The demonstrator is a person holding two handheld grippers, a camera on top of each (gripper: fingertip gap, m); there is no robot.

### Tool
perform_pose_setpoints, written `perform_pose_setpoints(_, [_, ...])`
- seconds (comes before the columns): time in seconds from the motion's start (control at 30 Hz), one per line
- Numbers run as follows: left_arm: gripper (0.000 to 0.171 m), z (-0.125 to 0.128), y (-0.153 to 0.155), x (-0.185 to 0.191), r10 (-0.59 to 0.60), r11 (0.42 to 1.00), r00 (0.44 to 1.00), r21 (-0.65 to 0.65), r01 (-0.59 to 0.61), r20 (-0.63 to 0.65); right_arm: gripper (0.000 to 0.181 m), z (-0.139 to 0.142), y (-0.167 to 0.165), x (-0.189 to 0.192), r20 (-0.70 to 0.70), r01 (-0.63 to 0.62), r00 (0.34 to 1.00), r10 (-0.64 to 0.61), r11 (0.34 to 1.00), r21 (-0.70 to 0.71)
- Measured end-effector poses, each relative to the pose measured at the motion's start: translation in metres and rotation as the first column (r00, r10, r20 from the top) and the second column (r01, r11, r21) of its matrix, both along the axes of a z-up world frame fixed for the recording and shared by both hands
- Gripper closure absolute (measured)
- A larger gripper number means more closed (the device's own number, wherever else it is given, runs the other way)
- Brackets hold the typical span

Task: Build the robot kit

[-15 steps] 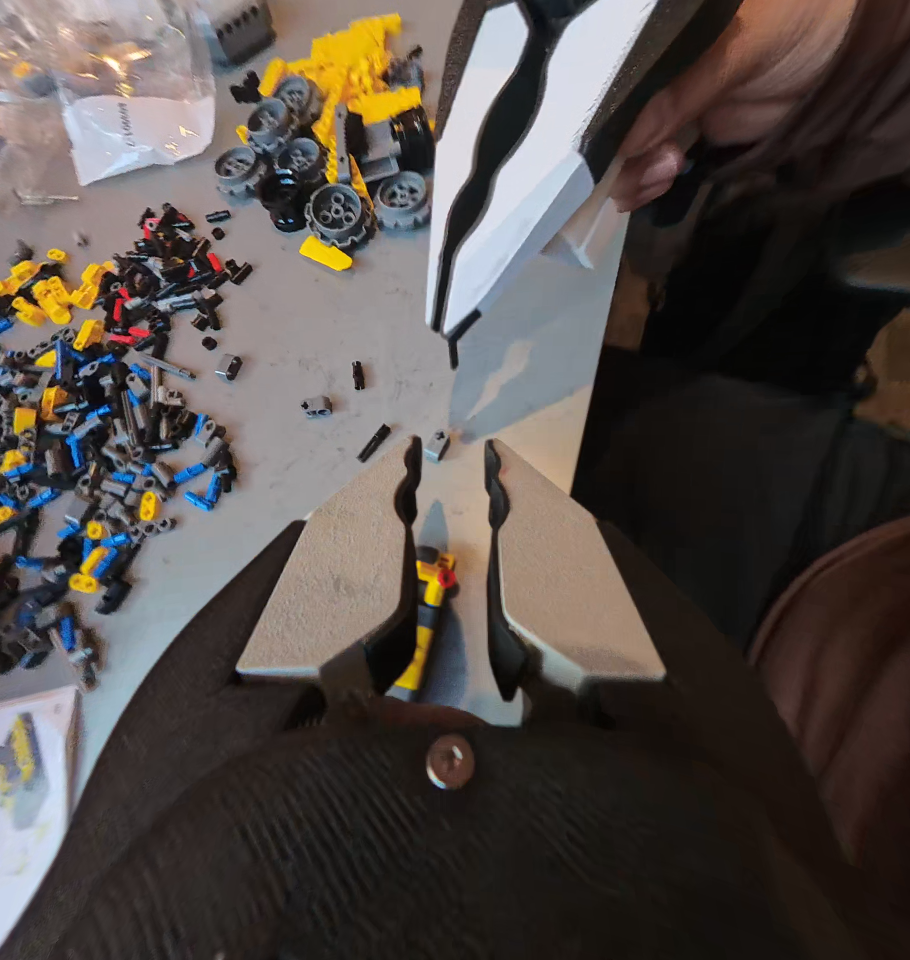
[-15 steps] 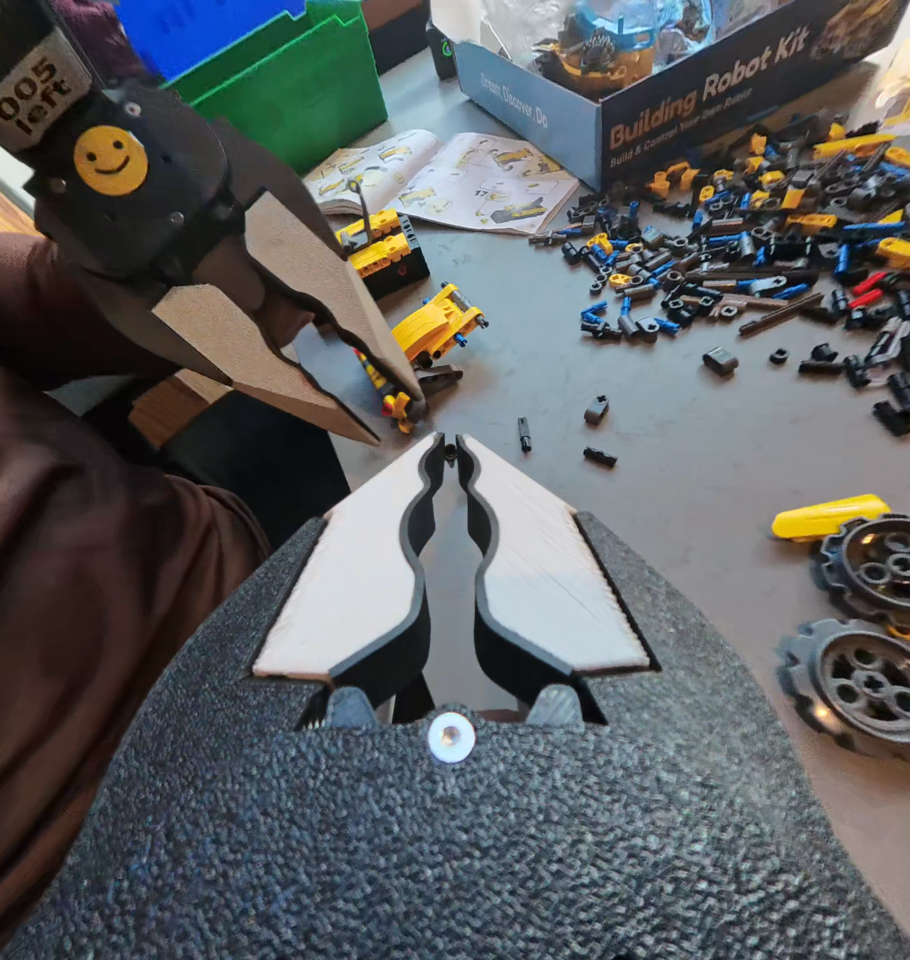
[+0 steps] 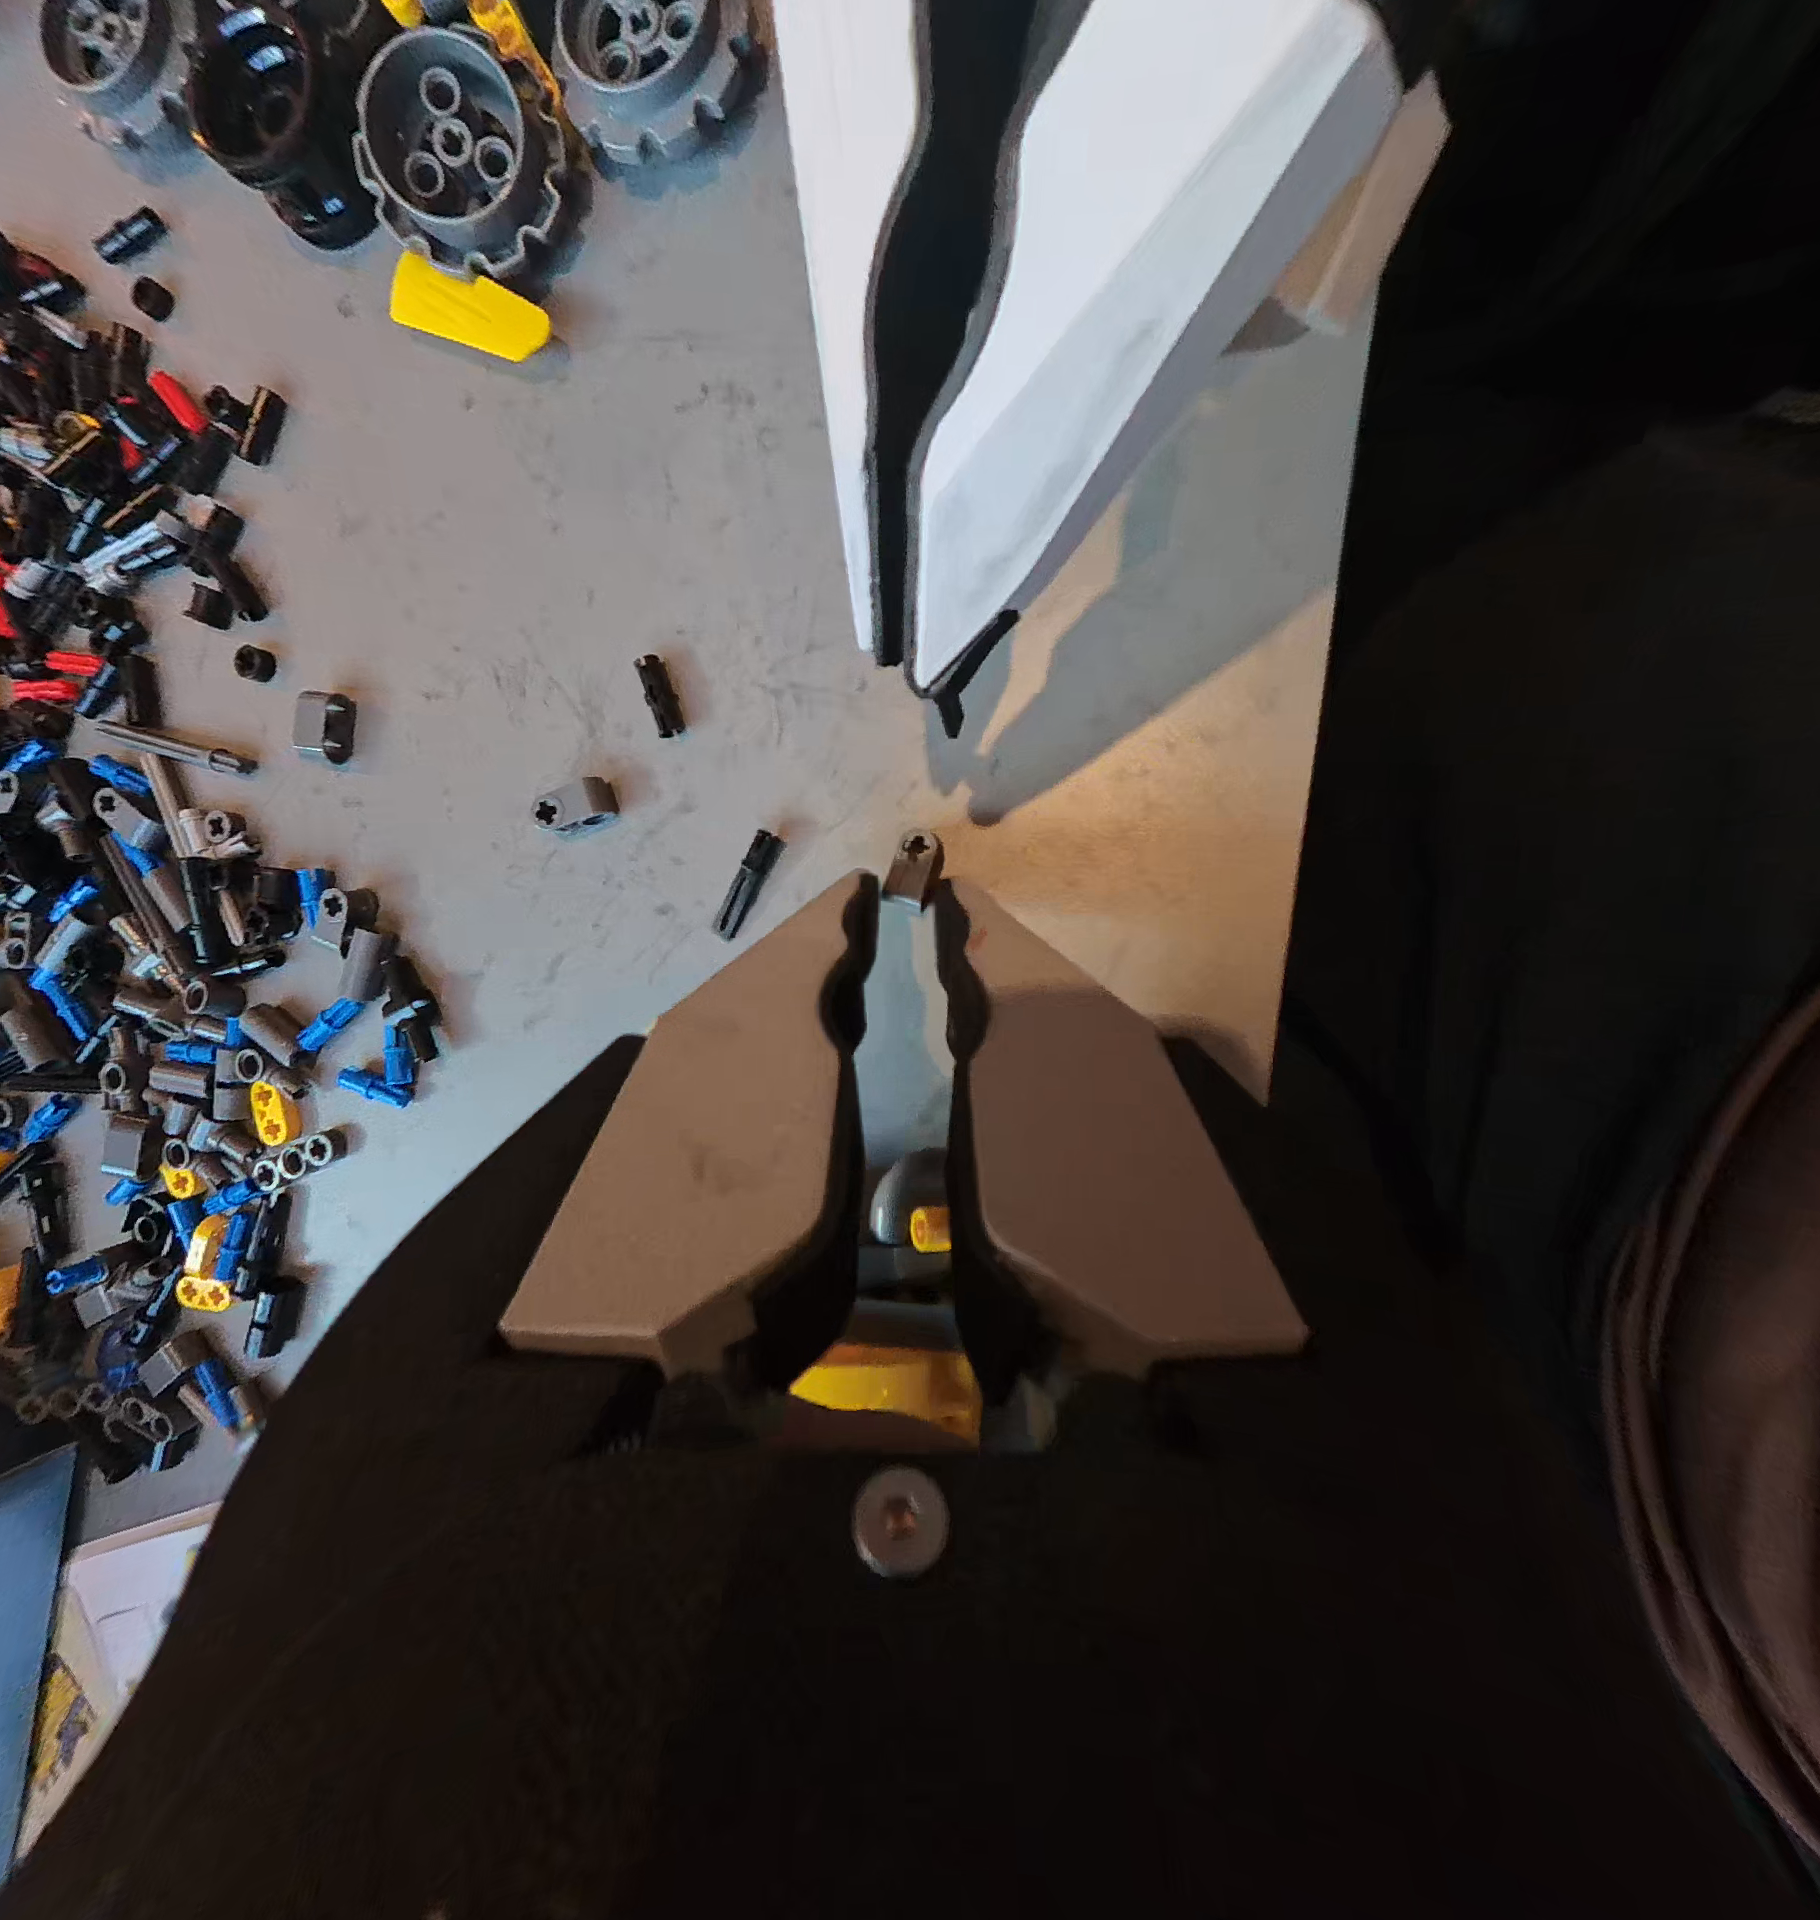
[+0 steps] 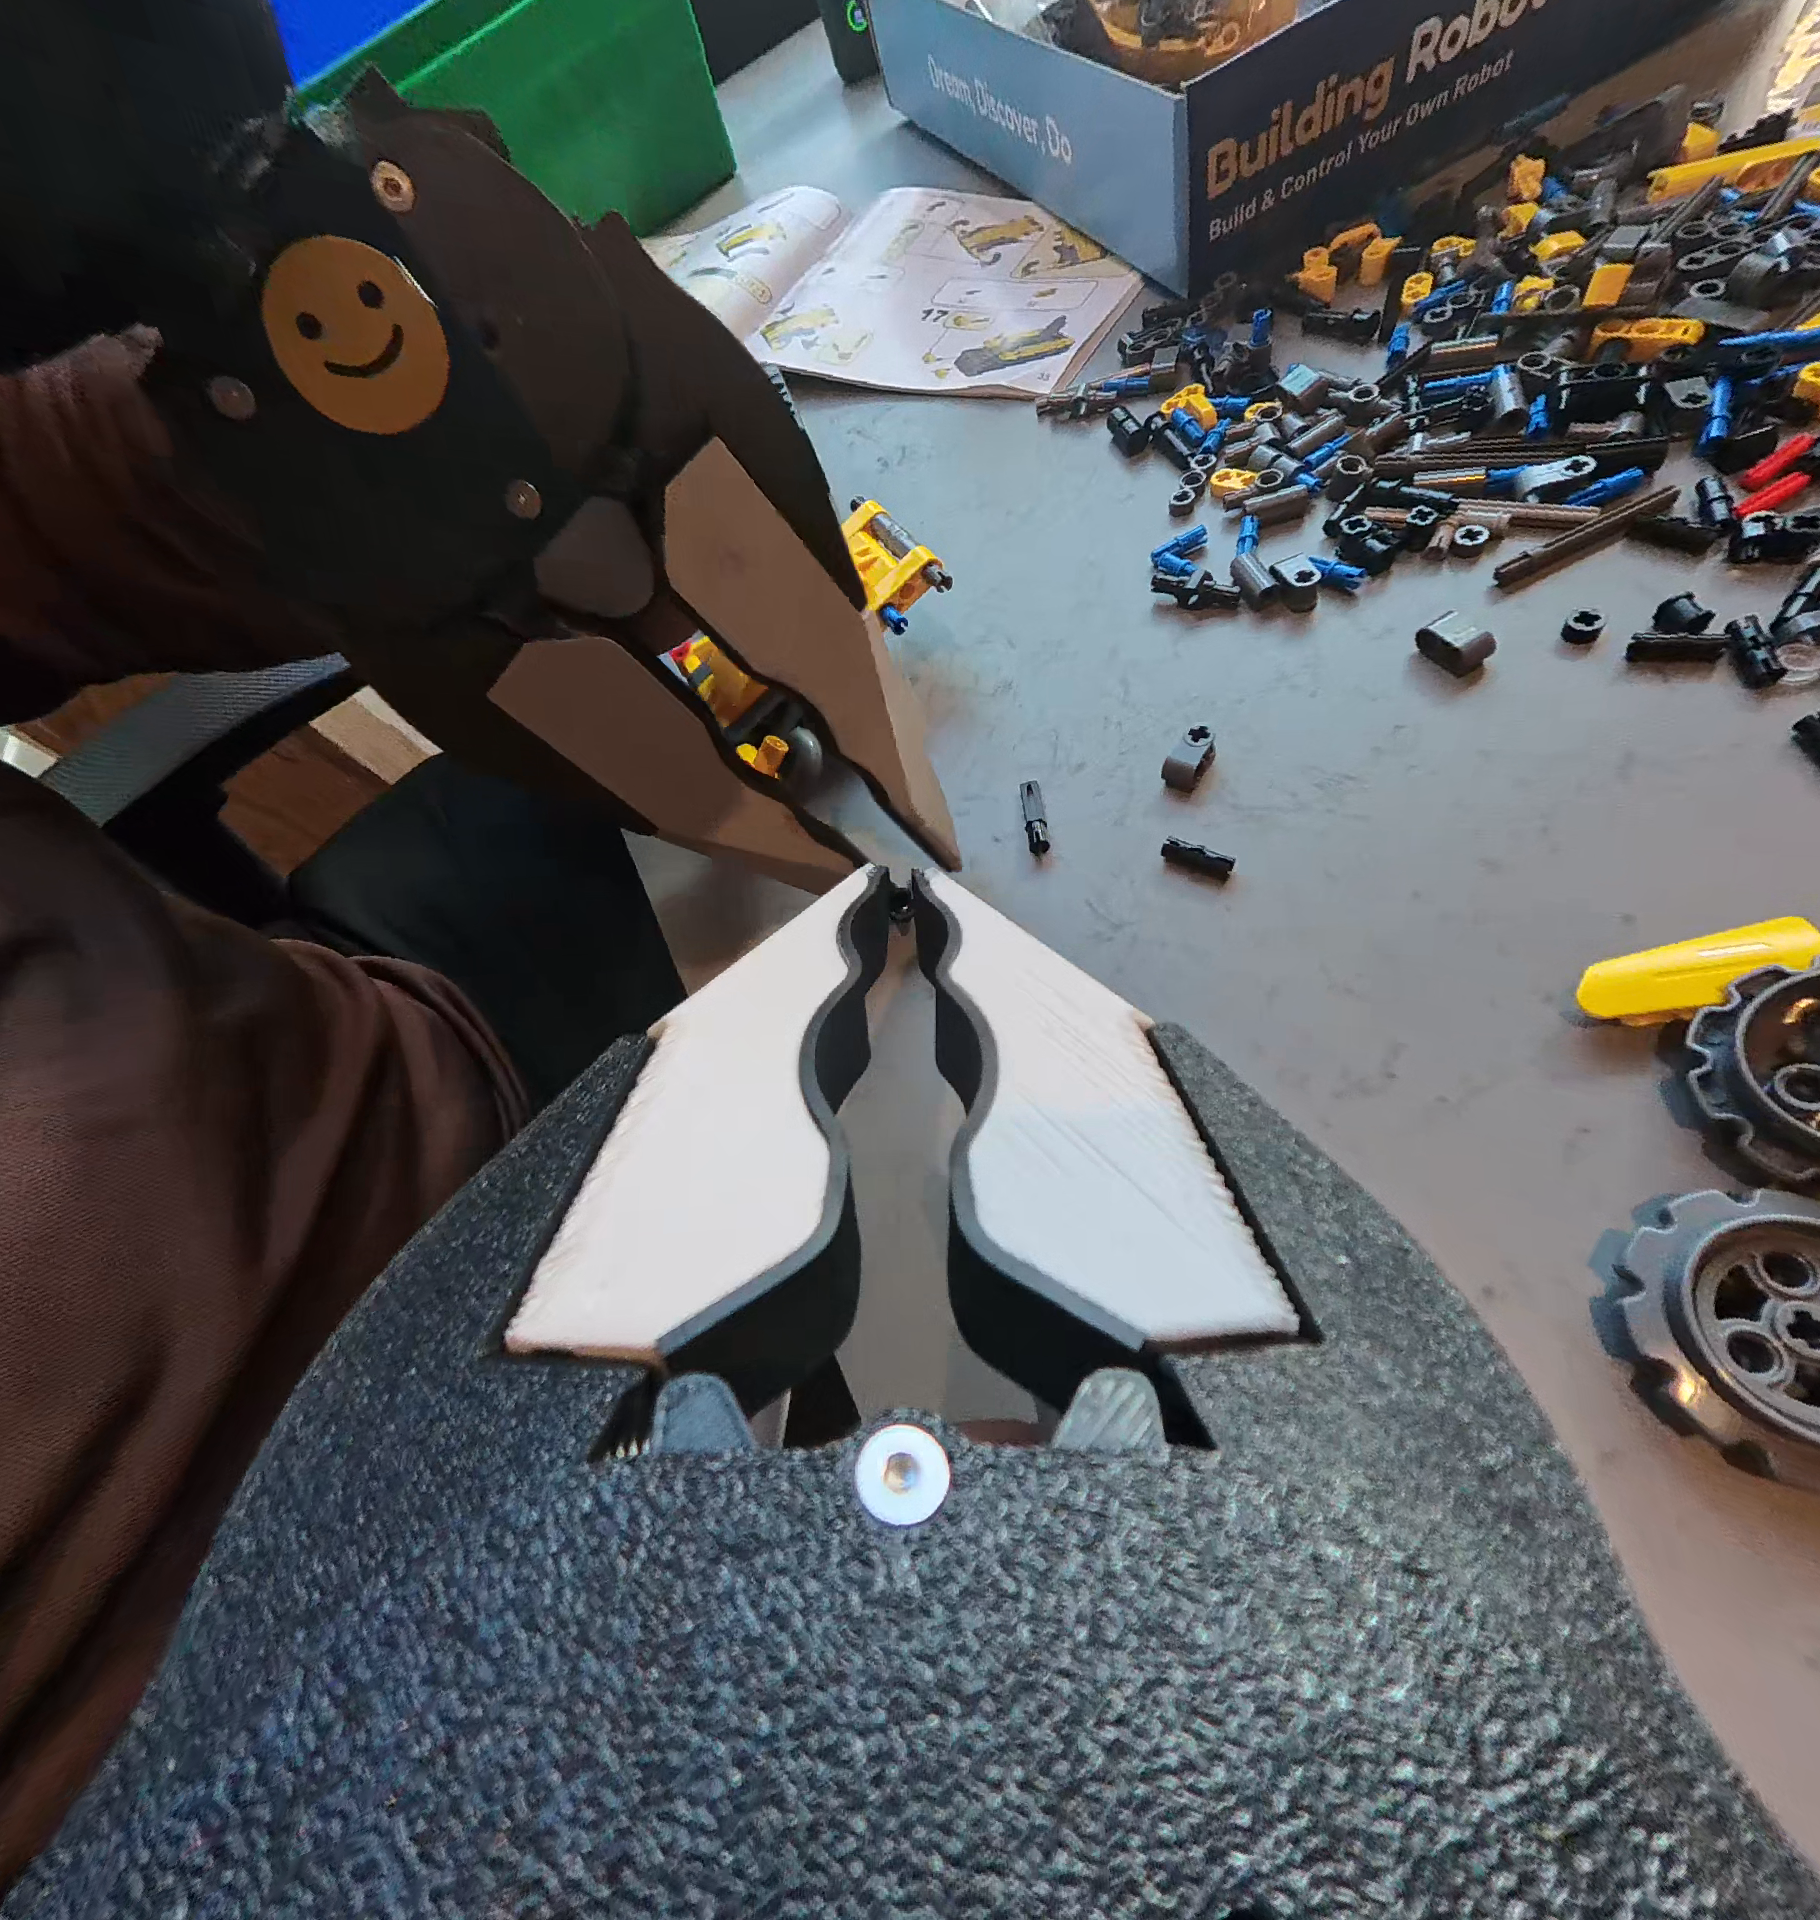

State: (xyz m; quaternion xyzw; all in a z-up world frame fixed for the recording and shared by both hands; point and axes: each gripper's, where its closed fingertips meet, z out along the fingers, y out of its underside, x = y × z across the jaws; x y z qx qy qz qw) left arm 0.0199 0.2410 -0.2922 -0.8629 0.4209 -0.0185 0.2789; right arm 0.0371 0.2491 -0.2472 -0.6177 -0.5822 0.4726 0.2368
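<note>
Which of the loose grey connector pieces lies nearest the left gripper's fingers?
The small grey connector right at the left gripper fingertips, near the table edge; the other two grey connectors lie farther out toward the parts pile.

Looked grainy, rough black plastic on the right gripper (image 4: pixel 898 883) shell, lower frame; smooth matt pale faces on its jaws. Showed a matt grey desk (image 4: pixel 1353 883), scuffed. Gleamed glossy on the yellow plastic panel (image 4: pixel 1706 966) and toothed wheels (image 4: pixel 1758 1340), right edge. Lay thin and papery, the booklet (image 4: pixel 916 291), upper centre.
</note>
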Motion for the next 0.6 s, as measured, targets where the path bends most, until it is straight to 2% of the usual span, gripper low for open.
perform_pose_setpoints(0.17, [0.166, 0.0, -0.001, 0.002, 0.009, 1.0, 1.0, 0.023, -0.008, -0.012, 0.181, 0.003, 0.001, 0.004, -0.009, -0.004, 1.0, 0.004, 1.0, 0.007])
perform_pose_setpoints(0.33, [0.166, 0.0, -0.017, 0.018, -0.006, 0.999, 1.0, 0.035, 0.006, 0.003, 0.181, 0.007, -0.001, 0.015, -0.041, -0.013, 0.999, 0.014, 1.0, 0.011])
perform_pose_setpoints(0.6, [0.166, 0.0, -0.032, 0.041, -0.03, 0.999, 0.994, 0.04, 0.026, 0.102, 0.18, 0.005, -0.019, 0.02, -0.048, -0.105, 0.993, 0.105, 0.994, 0.003])
